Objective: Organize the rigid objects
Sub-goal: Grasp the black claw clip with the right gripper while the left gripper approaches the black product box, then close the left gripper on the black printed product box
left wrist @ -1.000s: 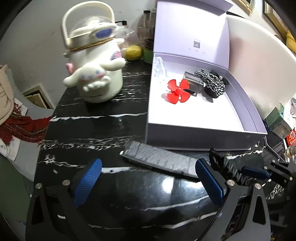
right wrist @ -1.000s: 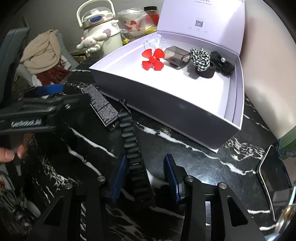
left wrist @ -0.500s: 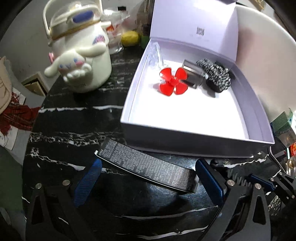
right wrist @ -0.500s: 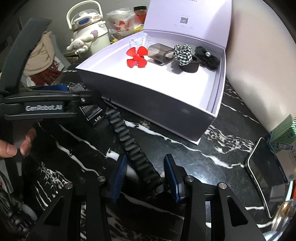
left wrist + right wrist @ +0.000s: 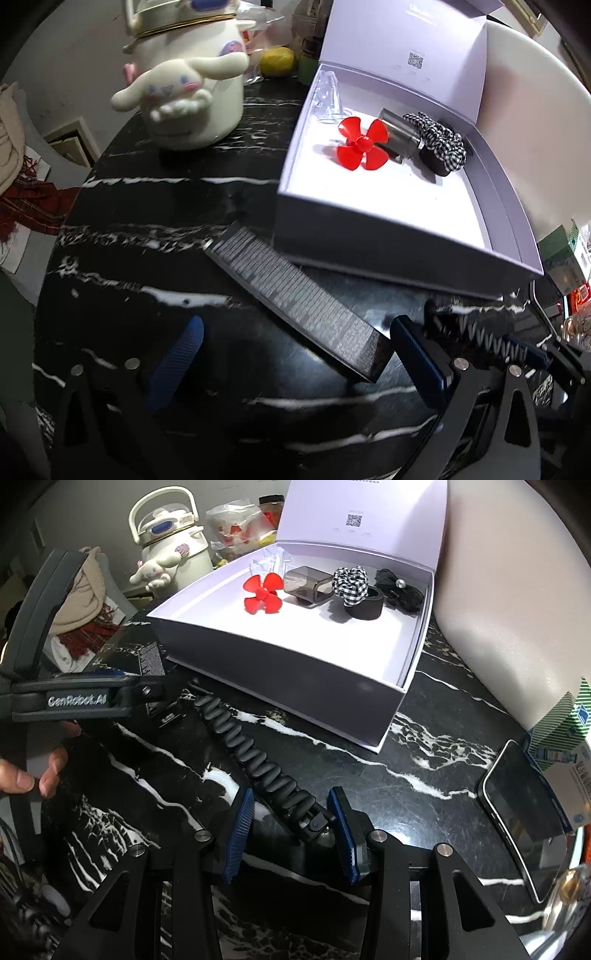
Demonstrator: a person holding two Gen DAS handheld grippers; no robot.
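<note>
A flat black box with white print [image 5: 299, 302] lies on the black marble table, its near end between the wide-open fingers of my left gripper [image 5: 295, 358]; it also shows in the right wrist view [image 5: 149, 661]. A black ribbed flexible tripod [image 5: 255, 753] lies on the table, its jointed end between the fingers of my right gripper [image 5: 291, 830], which stand open around it. An open lilac box [image 5: 388, 251] holds a red propeller [image 5: 362, 147], a smoky clear case [image 5: 306, 585], a checked scrunchie [image 5: 351, 579] and a black hair tie [image 5: 399, 589].
A white cartoon-dog kettle [image 5: 188, 85] stands at the back left of the table. A phone [image 5: 528, 816] lies at the right edge beside a green striped carton [image 5: 565, 716]. Bags and a yellow fruit [image 5: 277, 61] sit behind the box. A white chair back [image 5: 498, 609] rises on the right.
My left gripper has moved forward and right, so the printed box now lies closer, its near end by the right finger. My right gripper has slid along the tripod to its jointed end.
</note>
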